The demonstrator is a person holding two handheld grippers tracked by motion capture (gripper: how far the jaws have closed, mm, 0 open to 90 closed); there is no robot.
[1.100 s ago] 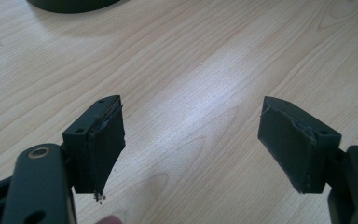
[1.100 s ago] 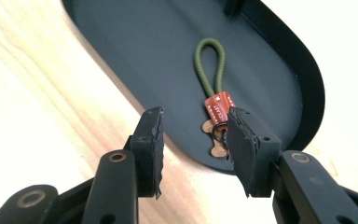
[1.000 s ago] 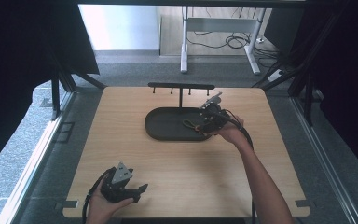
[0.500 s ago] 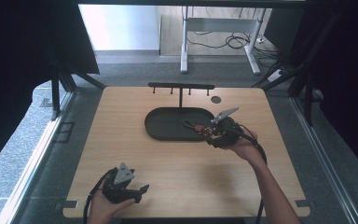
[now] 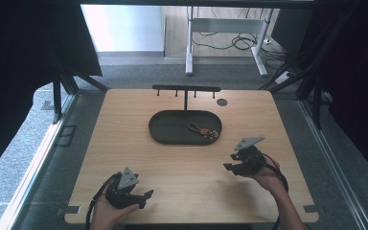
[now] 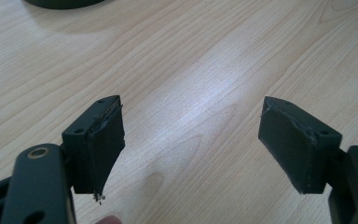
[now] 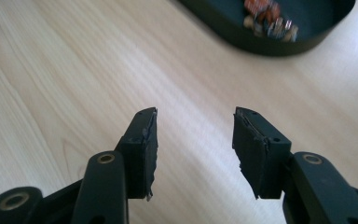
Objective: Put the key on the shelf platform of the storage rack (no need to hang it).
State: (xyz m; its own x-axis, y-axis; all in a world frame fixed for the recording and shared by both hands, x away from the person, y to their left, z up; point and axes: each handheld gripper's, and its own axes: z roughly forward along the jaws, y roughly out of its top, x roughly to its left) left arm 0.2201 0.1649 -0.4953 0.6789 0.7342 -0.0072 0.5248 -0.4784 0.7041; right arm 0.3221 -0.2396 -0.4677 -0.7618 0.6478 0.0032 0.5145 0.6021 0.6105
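My right tool (image 5: 231, 162), jaws wide and empty, sits nearer the keychain (image 5: 204, 131) in the tray (image 5: 165, 135); left tool (image 5: 143, 197) also wide.

Pale wood-grain table (image 5: 182, 167); black oval tray (image 5: 172, 136) holding a keychain (image 5: 205, 131), seemingly reddish-orange and olive.

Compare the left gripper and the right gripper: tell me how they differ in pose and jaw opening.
The left gripper sits at the table's near edge, far from the black tray; the right gripper sits nearer the tray. In their own views, the left gripper's jaws gape wider than the right gripper's. Both are open, empty and hand-held over bare wood.
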